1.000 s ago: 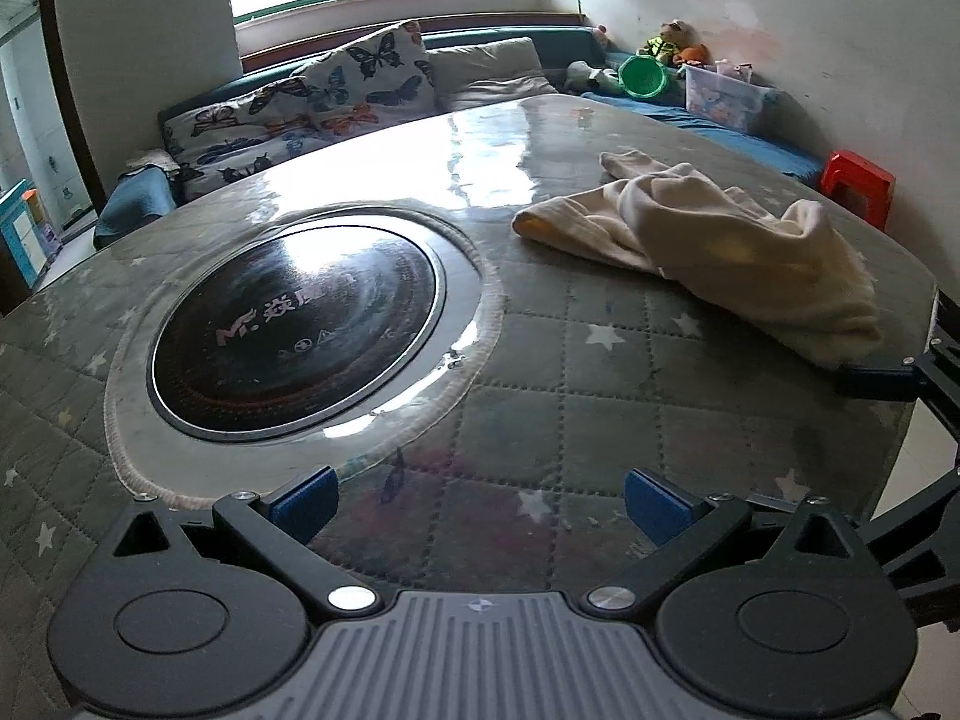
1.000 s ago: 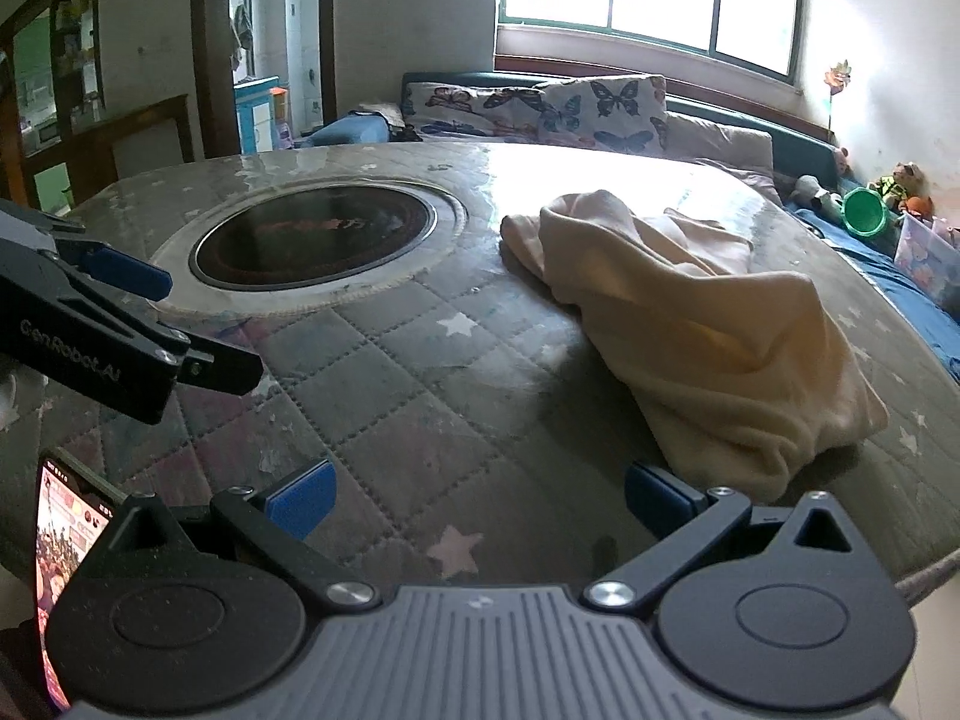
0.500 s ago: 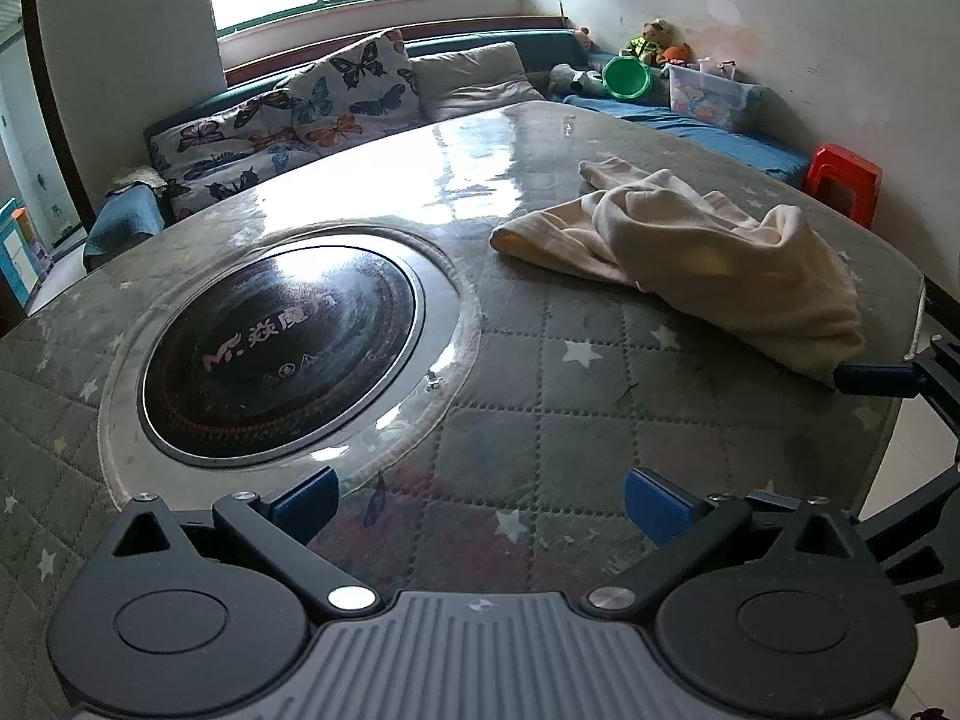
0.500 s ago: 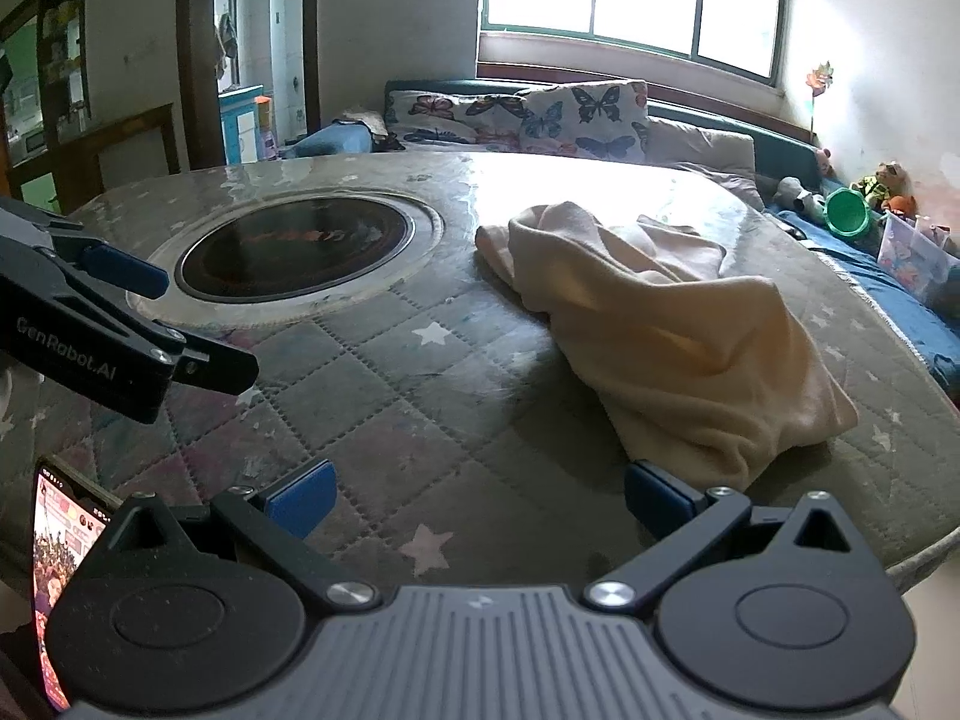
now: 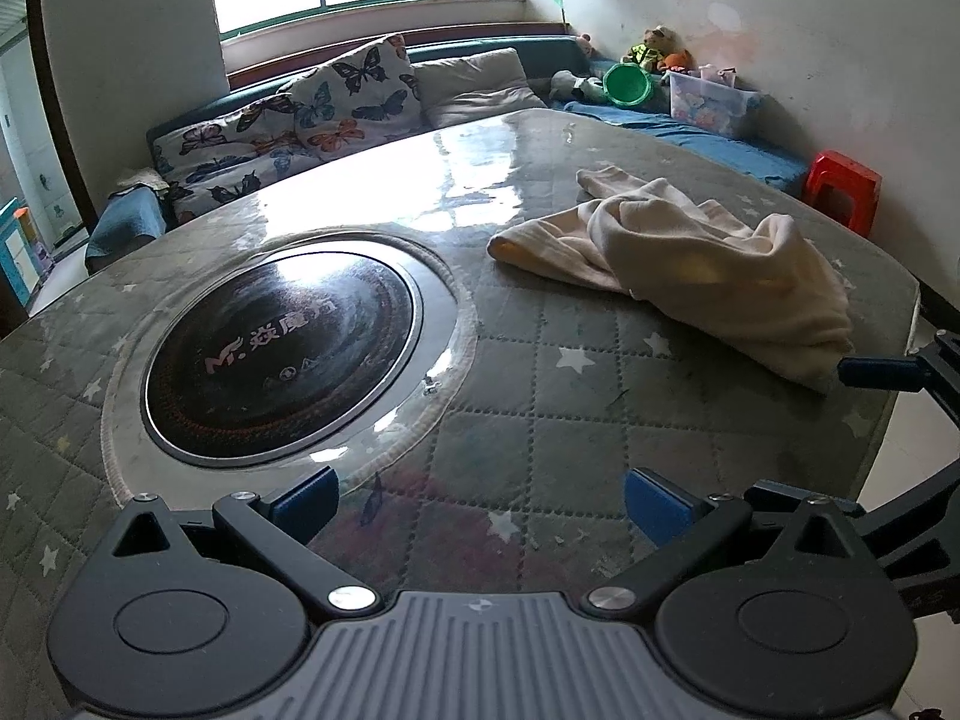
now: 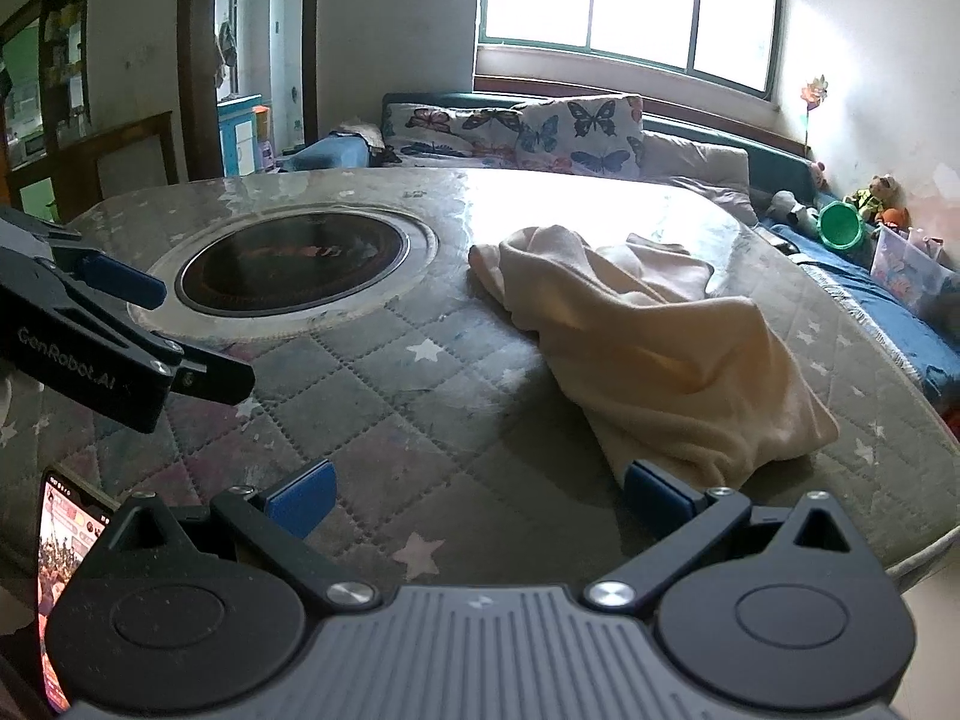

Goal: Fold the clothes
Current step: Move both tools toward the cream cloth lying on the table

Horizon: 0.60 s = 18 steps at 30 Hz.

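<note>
A crumpled cream garment (image 5: 690,264) lies on the right part of a round quilted table (image 5: 540,408); it also shows in the right wrist view (image 6: 648,336). My left gripper (image 5: 480,507) is open and empty, above the table's near edge, left of the garment. My right gripper (image 6: 477,498) is open and empty; its right fingertip (image 6: 654,489) sits just at the garment's near corner. The left gripper shows at the left of the right wrist view (image 6: 120,324). A blue fingertip of the right gripper (image 5: 876,373) shows beside the garment's corner in the left wrist view.
A black glass cooktop disc (image 5: 282,360) is set in the table's middle. A sofa with butterfly cushions (image 5: 336,108) stands behind. A red stool (image 5: 843,189), a green basin (image 5: 627,84) and a plastic box (image 5: 711,102) are at the right. A lit phone (image 6: 66,552) is at lower left.
Both grippers drew slightly nearer the table and the garment. The right gripper's fingertip now reaches the garment's near corner. The garment has not moved.
</note>
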### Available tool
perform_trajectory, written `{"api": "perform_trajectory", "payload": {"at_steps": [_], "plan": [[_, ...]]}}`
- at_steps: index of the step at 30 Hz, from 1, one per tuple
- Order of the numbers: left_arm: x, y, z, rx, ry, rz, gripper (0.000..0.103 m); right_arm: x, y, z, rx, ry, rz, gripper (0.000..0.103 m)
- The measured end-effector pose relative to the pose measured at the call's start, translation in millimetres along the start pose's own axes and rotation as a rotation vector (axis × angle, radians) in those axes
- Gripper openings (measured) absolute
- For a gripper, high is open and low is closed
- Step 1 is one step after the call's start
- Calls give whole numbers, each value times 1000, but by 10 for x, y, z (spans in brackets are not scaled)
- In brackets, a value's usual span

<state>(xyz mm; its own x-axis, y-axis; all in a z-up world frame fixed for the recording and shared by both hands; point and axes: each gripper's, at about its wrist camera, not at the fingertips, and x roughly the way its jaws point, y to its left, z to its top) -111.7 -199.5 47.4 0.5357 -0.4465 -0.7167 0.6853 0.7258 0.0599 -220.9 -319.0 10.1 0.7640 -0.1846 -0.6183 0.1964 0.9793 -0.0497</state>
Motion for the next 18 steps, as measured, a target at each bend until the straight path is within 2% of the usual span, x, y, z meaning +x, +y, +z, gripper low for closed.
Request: {"api": "perform_trajectory", "payload": {"at_steps": [18], "plan": [[146,4,178,6,19,-23,103,44,-67,157,-1,-11,-8,103]]}}
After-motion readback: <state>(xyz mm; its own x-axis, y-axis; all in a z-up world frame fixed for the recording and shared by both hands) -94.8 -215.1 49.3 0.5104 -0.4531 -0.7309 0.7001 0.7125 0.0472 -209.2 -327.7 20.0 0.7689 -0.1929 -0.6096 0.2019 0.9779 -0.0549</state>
